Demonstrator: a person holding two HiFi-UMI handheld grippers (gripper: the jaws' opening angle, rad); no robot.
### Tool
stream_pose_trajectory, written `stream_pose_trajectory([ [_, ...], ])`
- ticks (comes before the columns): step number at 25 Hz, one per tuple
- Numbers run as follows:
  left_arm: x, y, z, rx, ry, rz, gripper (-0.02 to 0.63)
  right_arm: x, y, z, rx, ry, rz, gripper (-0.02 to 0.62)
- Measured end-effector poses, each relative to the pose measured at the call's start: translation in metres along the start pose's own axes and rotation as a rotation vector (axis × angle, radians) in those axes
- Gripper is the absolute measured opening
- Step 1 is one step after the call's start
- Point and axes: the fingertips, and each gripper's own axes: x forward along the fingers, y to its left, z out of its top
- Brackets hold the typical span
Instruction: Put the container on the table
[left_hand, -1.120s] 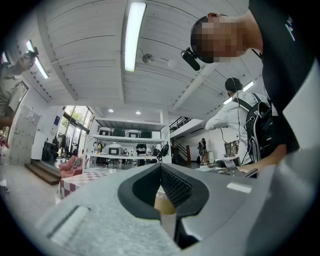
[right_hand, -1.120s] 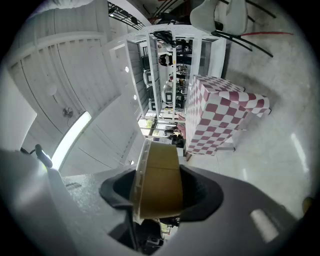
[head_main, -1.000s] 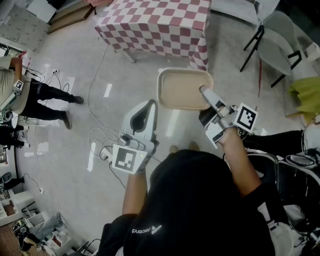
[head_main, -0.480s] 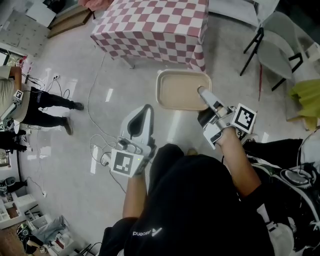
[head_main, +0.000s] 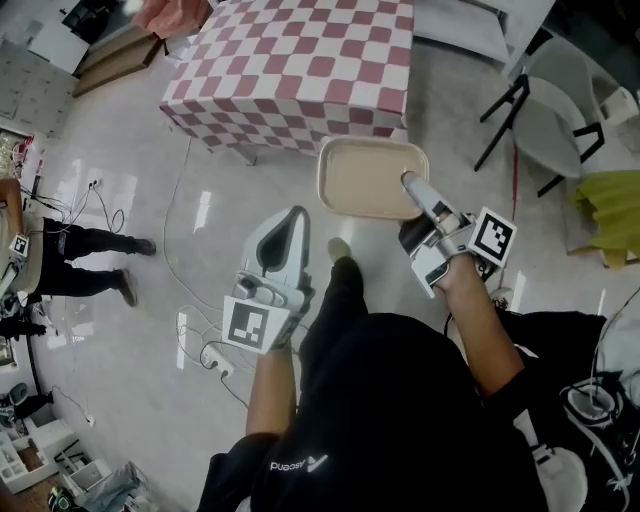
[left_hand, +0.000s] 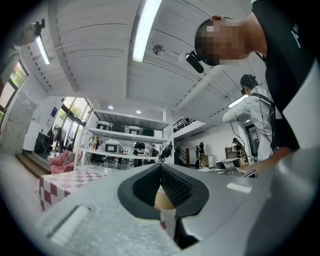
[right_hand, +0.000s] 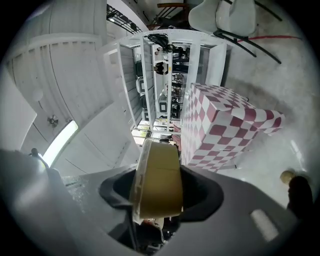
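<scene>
A shallow beige container hangs level in the air just short of the table with the red-and-white checked cloth. My right gripper is shut on the container's near right wall. In the right gripper view the container stands edge-on between the jaws, and the checked table rises behind it. My left gripper floats to the left of the container, apart from it, its jaws meeting at the tips with nothing in them. The checked table shows low at the left of the left gripper view.
Folding chairs stand to the right of the table, beside a yellow-green cloth. White cables trail over the glossy floor at the left. Another person stands at the far left. My wearer's foot steps under the container.
Both grippers and the held container have travelled toward the checked table, which now sits closer and larger in view. The wearer's leg has stepped forward. The grip is unchanged.
</scene>
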Motion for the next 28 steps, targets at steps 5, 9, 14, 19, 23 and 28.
stream_pose_trajectory([
  [5, 0.091, 0.089, -0.010, -0.028, -0.018, -0.076, 0.011, 0.099, -0.014, 0.069, -0.026, -0.073, -0.045, 0.222],
  [9, 0.156, 0.151, -0.014, -0.035, -0.013, -0.142, 0.011, 0.173, -0.022, 0.130, -0.057, -0.132, -0.073, 0.222],
  [14, 0.220, 0.205, -0.020, -0.041, -0.007, -0.189, 0.011, 0.242, -0.031, 0.196, -0.092, -0.198, -0.111, 0.222],
  [19, 0.265, 0.239, -0.029, -0.058, 0.005, -0.193, 0.011, 0.291, -0.054, 0.255, -0.127, -0.214, -0.194, 0.222],
  [23, 0.299, 0.257, -0.036, -0.057, 0.001, -0.172, 0.011, 0.325, -0.083, 0.297, -0.137, -0.194, -0.269, 0.224],
  [28, 0.348, 0.271, -0.049, -0.047, 0.026, -0.123, 0.011, 0.358, -0.123, 0.349, -0.132, -0.158, -0.341, 0.224],
])
